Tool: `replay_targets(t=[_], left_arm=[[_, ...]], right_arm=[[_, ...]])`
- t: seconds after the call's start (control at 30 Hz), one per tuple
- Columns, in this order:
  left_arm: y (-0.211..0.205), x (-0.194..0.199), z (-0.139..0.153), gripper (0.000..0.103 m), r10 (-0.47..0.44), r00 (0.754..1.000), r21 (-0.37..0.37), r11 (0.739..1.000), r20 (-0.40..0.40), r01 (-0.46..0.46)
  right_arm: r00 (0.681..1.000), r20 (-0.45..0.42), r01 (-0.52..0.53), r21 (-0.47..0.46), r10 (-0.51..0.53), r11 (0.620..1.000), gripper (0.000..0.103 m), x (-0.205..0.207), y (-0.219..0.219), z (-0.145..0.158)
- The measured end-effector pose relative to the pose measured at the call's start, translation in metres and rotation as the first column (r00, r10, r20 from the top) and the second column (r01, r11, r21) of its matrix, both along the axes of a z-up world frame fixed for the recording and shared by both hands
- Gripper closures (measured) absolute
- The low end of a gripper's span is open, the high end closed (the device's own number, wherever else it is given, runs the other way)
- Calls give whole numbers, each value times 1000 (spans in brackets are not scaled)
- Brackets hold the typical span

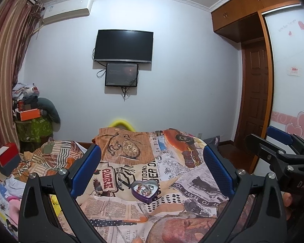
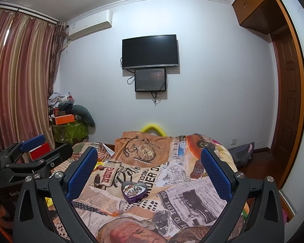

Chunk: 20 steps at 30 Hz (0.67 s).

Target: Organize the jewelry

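Jewelry heaped in heart tin on bedspread (none loose seen); both grippers spread wide, empty. Stage unclear.

White wall, mounted television

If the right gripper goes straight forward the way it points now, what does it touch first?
Probably the bedspread, a little beyond the heart-shaped tin. The right gripper is open and empty, and the tin sits low between its fingers. Depth is unclear, so it may reach the tin first.
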<state>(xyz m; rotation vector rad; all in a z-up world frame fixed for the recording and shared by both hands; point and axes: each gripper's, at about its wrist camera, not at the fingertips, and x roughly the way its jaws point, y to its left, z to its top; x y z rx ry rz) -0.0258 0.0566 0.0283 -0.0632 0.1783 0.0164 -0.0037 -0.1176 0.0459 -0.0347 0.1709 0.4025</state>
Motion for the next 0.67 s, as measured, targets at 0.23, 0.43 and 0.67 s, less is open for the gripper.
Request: replay_targets(t=[0.23,0.43,0.67], left_arm=[[-1,1,0,2,1,1000,2,1000,-3,-1],[-3,3,-1,2,-9,1000,0,1000,-4,9],[-4,5,-2,2,-10,1000,2,1000,-7,10]], right_arm=[[1000,-3,4,1,-4,1000,2,0,-1,-1],[1000,-6,8,1,-8,1000,2,0,-2,-2],[1000,-14,7,4,-7,1000,2,2,-2,-2]])
